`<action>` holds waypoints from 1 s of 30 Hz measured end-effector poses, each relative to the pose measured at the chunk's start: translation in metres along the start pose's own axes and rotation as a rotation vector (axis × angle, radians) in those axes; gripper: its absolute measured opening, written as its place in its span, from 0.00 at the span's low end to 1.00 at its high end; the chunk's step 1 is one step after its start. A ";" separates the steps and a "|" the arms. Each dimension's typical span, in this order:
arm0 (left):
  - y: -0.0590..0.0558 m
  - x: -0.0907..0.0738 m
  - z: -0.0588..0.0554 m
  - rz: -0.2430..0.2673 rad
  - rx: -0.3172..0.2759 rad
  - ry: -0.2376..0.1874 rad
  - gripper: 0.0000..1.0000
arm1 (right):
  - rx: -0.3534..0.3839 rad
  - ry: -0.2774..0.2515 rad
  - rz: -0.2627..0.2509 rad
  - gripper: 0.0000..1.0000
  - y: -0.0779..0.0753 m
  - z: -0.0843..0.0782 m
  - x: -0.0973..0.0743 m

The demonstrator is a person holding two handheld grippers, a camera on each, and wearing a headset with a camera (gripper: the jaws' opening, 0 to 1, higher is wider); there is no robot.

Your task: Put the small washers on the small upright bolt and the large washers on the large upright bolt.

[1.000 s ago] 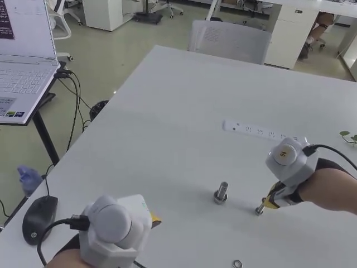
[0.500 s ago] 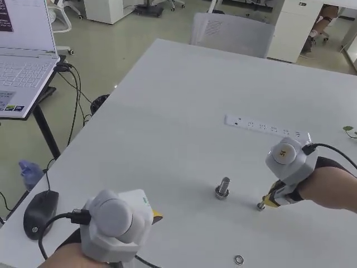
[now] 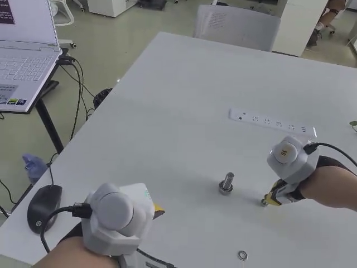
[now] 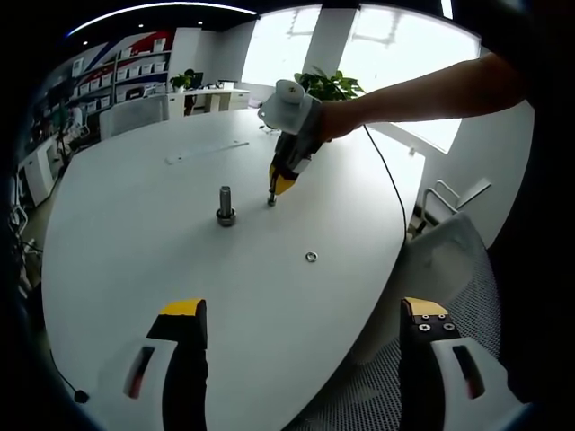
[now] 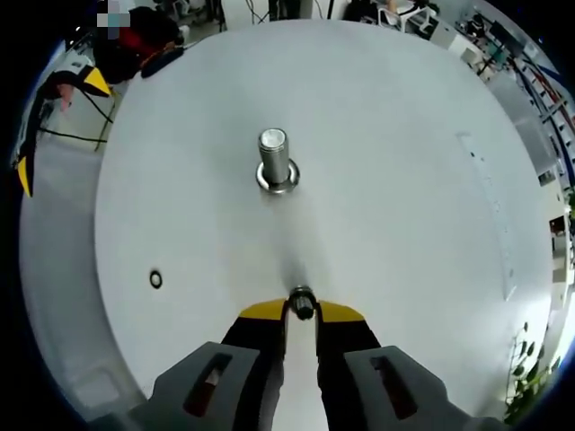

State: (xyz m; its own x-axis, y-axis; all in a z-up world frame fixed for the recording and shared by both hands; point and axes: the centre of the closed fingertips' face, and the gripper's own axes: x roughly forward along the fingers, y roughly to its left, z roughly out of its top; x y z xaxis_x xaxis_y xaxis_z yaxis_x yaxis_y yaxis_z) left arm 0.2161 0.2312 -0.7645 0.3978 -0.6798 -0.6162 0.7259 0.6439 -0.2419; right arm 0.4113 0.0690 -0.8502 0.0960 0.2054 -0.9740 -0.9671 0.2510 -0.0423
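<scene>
The white table (image 3: 184, 100) takes up most of the head view, with a grey chair (image 3: 237, 25) pushed in at its far edge. An open laptop (image 3: 25, 50) sits on a separate stand to the left. A white power strip (image 3: 271, 121) lies flat on the far right part of the tabletop.

The left gripper (image 4: 303, 310) hangs low over the near-left edge of the table, well apart from the bolts. Its jaws are spread wide with nothing between them. The right gripper (image 5: 303, 314) points down at the tabletop on the right side. Its jaws are drawn in close, and the yellow tips sit on either side of the small bolt's top. Whether a washer is also caught between them cannot be told.

A dark mouse (image 3: 43, 206) rests near the table's left corner, just beside the left gripper's cable.

The large bolt (image 3: 226, 183) stands upright near the middle of the table, with a wider collar at its base. The small bolt (image 3: 264, 201) stands upright just to its right — near it but not touching — pinched at the right gripper's tips.

One washer (image 3: 242, 255) lies flat on the table at the near side, apart from both bolts and both grippers.
</scene>
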 end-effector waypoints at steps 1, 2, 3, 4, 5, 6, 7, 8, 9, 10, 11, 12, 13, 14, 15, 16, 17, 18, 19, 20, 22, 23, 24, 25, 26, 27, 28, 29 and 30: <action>-0.001 0.000 0.000 -0.001 0.001 0.003 0.88 | -0.002 0.001 0.000 0.13 0.000 0.000 0.001; -0.001 0.000 -0.001 -0.002 0.001 0.004 0.88 | -0.005 0.003 -0.002 0.13 -0.001 -0.001 0.002; -0.001 0.000 -0.001 -0.002 0.001 0.005 0.88 | -0.005 0.004 -0.001 0.13 -0.001 -0.002 0.003; -0.001 0.000 -0.001 -0.003 0.000 0.006 0.88 | -0.001 0.005 0.000 0.13 -0.002 -0.002 0.005; -0.001 0.000 -0.001 -0.004 0.000 0.007 0.88 | 0.000 0.005 0.002 0.13 -0.002 -0.002 0.005; 0.000 0.000 -0.001 -0.004 0.000 0.008 0.88 | 0.000 0.005 0.002 0.13 -0.002 -0.003 0.006; 0.000 0.000 -0.002 -0.003 -0.002 0.010 0.88 | -0.001 0.006 0.003 0.13 -0.001 -0.003 0.008; 0.001 0.000 -0.002 -0.003 -0.004 0.011 0.88 | -0.002 0.007 0.002 0.13 -0.001 -0.004 0.009; 0.001 0.000 -0.002 -0.004 -0.010 0.009 0.88 | -0.005 0.007 0.002 0.13 -0.002 -0.004 0.011; 0.001 0.001 -0.002 -0.004 -0.014 0.009 0.88 | -0.006 0.007 0.002 0.13 -0.002 -0.005 0.012; 0.001 0.001 -0.003 -0.004 -0.015 0.011 0.88 | -0.008 0.006 0.001 0.13 -0.002 -0.005 0.014; 0.001 0.001 -0.004 -0.004 -0.013 0.013 0.88 | -0.007 0.006 0.001 0.13 -0.003 -0.006 0.014; 0.000 0.001 -0.004 -0.005 -0.013 0.014 0.88 | -0.005 0.007 0.002 0.13 -0.003 -0.006 0.015; 0.000 0.001 -0.004 -0.006 -0.014 0.015 0.88 | -0.004 0.008 0.003 0.13 -0.003 -0.007 0.016; 0.000 0.002 -0.004 -0.006 -0.014 0.014 0.88 | -0.007 0.006 0.003 0.13 -0.003 -0.007 0.017; 0.000 0.002 -0.004 -0.005 -0.016 0.015 0.87 | -0.005 0.002 0.004 0.13 -0.003 -0.006 0.016; 0.000 0.002 -0.005 -0.005 -0.016 0.015 0.87 | -0.003 0.001 0.005 0.13 -0.003 -0.006 0.016; 0.000 0.002 -0.004 -0.004 -0.016 0.014 0.87 | 0.006 -0.003 0.009 0.13 -0.004 -0.007 0.017; 0.000 0.003 -0.004 -0.005 -0.017 0.014 0.87 | 0.014 -0.002 0.011 0.13 -0.004 -0.007 0.017; 0.000 0.003 -0.004 -0.006 -0.018 0.013 0.87 | 0.017 -0.004 0.013 0.13 -0.003 -0.007 0.017; 0.000 0.003 -0.004 -0.006 -0.016 0.014 0.87 | 0.008 -0.003 0.011 0.13 -0.002 -0.007 0.017; 0.000 0.003 -0.003 -0.006 -0.015 0.014 0.87 | 0.000 -0.001 0.009 0.13 -0.003 -0.007 0.017; 0.001 0.004 -0.003 -0.006 -0.016 0.014 0.87 | -0.005 0.000 0.006 0.13 -0.003 -0.007 0.017; 0.001 0.004 -0.003 -0.006 -0.016 0.014 0.86 | -0.011 0.002 0.004 0.13 -0.002 -0.007 0.017; 0.001 0.003 -0.003 -0.006 -0.016 0.013 0.86 | -0.016 0.003 0.002 0.13 -0.002 -0.007 0.017; 0.001 0.003 -0.003 -0.007 -0.016 0.014 0.86 | -0.022 0.005 0.000 0.13 -0.002 -0.007 0.017; 0.001 0.003 -0.003 -0.007 -0.015 0.014 0.86 | -0.025 0.007 -0.001 0.13 -0.002 -0.007 0.016; 0.001 0.004 -0.003 -0.008 -0.017 0.016 0.86 | -0.029 0.008 -0.003 0.13 -0.003 -0.006 0.017; 0.000 0.004 -0.004 -0.008 -0.017 0.016 0.86 | -0.031 0.008 -0.005 0.13 -0.003 -0.006 0.017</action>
State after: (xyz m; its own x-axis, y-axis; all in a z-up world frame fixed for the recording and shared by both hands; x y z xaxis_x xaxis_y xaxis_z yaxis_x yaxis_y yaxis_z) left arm 0.2158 0.2303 -0.7696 0.3823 -0.6795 -0.6262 0.7193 0.6442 -0.2598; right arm 0.4144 0.0658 -0.8677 0.0987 0.1970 -0.9754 -0.9735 0.2222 -0.0536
